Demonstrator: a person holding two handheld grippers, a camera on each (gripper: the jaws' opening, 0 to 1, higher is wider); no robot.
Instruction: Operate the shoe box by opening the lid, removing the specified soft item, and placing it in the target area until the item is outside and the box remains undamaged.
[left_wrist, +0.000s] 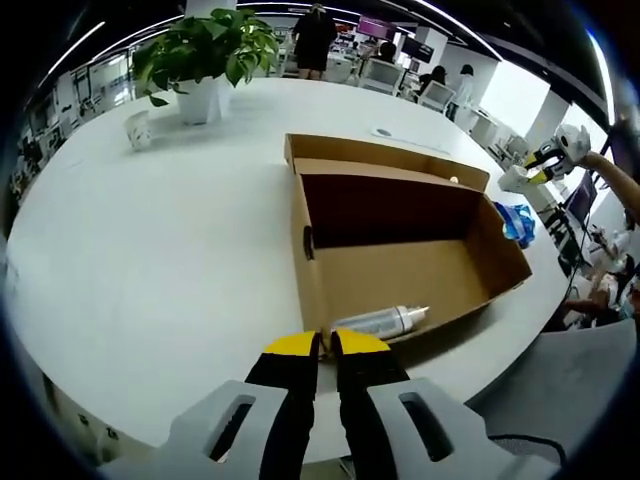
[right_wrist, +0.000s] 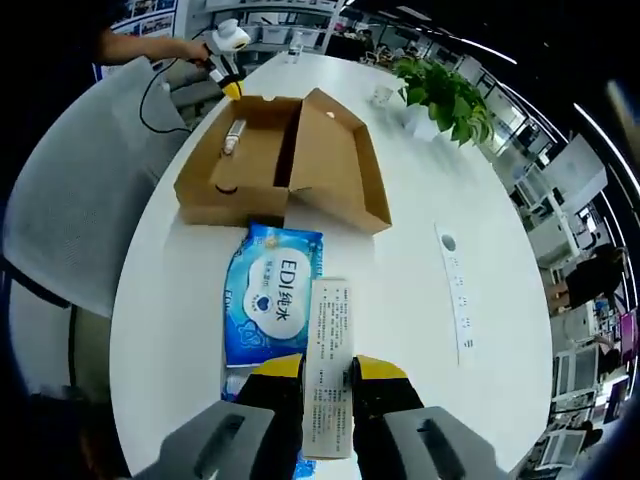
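The brown cardboard shoe box (left_wrist: 400, 270) lies open on the round white table (left_wrist: 150, 250), its lid folded back on the far side. A silver-white bottle (left_wrist: 385, 321) lies inside against the near wall. My left gripper (left_wrist: 327, 345) is shut at the box's near corner, with the wall edge running in between its yellow tips. In the right gripper view the box (right_wrist: 270, 160) sits ahead, and a blue wipes pack (right_wrist: 272, 295) lies flat in front of it. My right gripper (right_wrist: 328, 372) is shut on a white printed pack (right_wrist: 328, 350) with some blue showing beneath it.
A potted plant (left_wrist: 205, 50) and a white cup (left_wrist: 138, 128) stand at the far left of the table. A grey chair (right_wrist: 70, 200) stands by the table edge. A white socket strip (right_wrist: 455, 290) lies right of the box. People stand in the office behind.
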